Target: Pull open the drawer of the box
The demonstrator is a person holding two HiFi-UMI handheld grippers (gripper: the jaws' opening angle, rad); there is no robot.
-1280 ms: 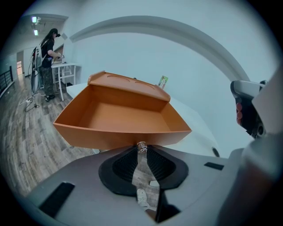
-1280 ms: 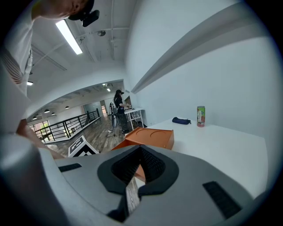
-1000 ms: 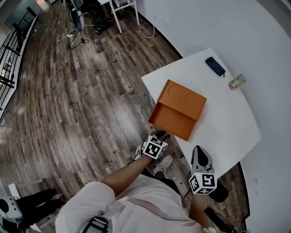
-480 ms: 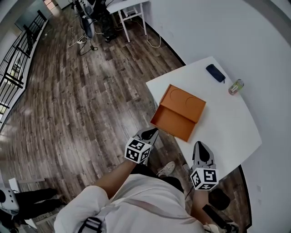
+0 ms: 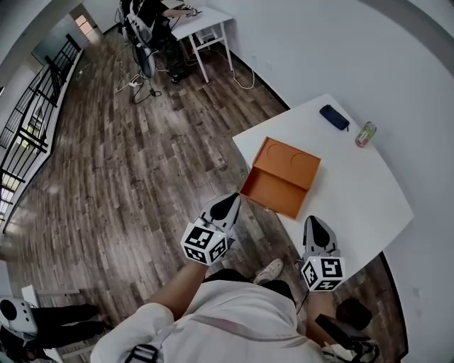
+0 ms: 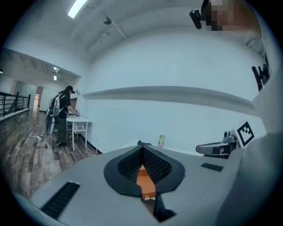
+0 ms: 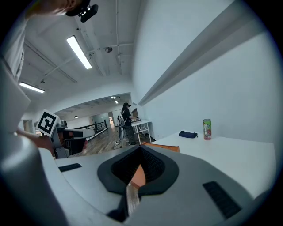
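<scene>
head view: the orange box [image 5: 281, 177] lies ahead of the left gripper [image 5: 231, 202], whose jaws have just closed empty.

A dark flat case [image 5: 333, 117] and a small drink can [image 5: 366, 133] are placed near the far edge of a white table [image 5: 369, 191], close together but not touching. A wooden plank floor [image 5: 128, 177] is seen around it. A person [image 5: 152, 14] is seen at a second white table [image 5: 206, 21] far behind, and a black railing [image 5: 28, 120] is set along the left side.
</scene>
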